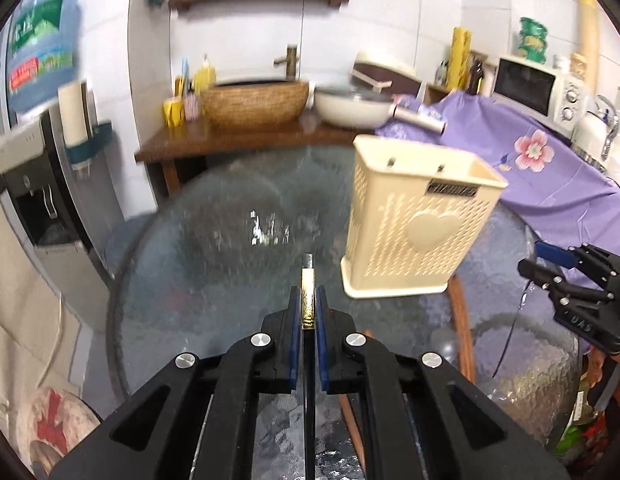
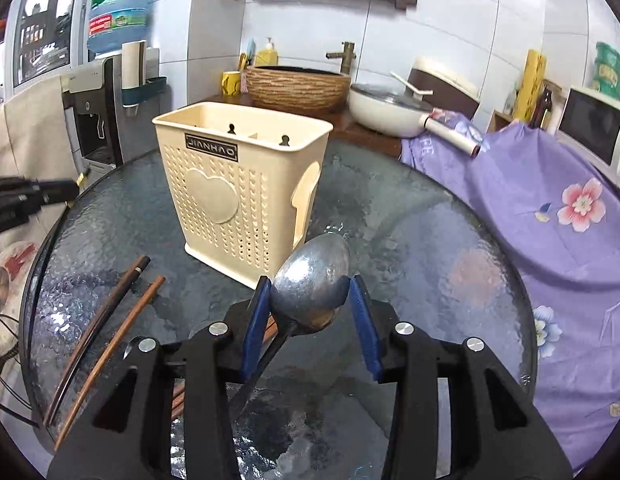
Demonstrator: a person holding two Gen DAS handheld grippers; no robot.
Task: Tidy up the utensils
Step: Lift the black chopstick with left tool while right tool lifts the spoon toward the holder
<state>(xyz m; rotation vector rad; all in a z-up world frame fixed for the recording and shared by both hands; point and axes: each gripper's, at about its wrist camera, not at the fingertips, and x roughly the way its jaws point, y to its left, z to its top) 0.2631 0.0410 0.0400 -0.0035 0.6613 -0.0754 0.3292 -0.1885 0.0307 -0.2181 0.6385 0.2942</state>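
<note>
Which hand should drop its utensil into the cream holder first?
Right, probably. Its tongs grip the spoon with the holder just ahead; the left tongs clamp a black chopstick off to the holder's side.

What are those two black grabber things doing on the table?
A person is tidying utensils with a grabber in each hand. The left gripper is pinching a dark chopstick with a gold band. The right gripper holds a metal spoon by its bowl. The cream utensil holder stands on the glass table, looking empty so far. More chopsticks lie on the glass.
</note>
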